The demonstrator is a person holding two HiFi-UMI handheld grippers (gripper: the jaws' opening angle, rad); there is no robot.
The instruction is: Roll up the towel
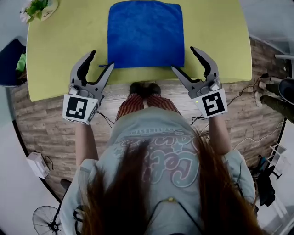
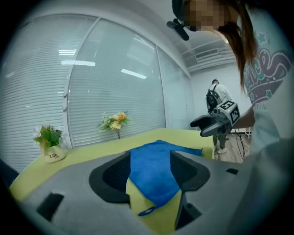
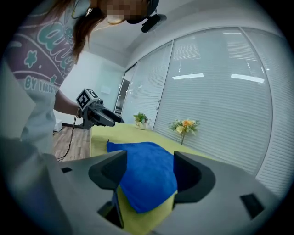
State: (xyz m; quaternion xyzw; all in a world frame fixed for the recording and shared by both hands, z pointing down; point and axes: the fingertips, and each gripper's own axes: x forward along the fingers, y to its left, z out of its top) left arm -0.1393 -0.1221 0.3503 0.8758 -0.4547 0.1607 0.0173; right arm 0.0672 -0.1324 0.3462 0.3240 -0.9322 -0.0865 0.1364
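Note:
A blue towel (image 1: 145, 33) lies flat and unrolled on the yellow-green table (image 1: 64, 50), its near edge close to the table's front. My left gripper (image 1: 101, 61) hovers open at the towel's near left corner, touching nothing. Over the near right corner, my right gripper (image 1: 183, 58) is open too. In the left gripper view the towel (image 2: 151, 176) shows between the wide-apart jaws, with a small blue loop tag (image 2: 148, 211) at its corner, and the right gripper (image 2: 204, 127) shows beyond. The right gripper view shows the towel (image 3: 144, 176) between spread jaws and the left gripper (image 3: 112, 120) beyond.
A small potted plant (image 1: 37, 9) stands at the table's far left corner. Another flower arrangement (image 2: 115, 122) stands by the blinds. Wooden floor (image 1: 36, 119) lies in front of the table, with cables and a fan (image 1: 48, 222) on it. A dark chair (image 1: 11, 62) is at left.

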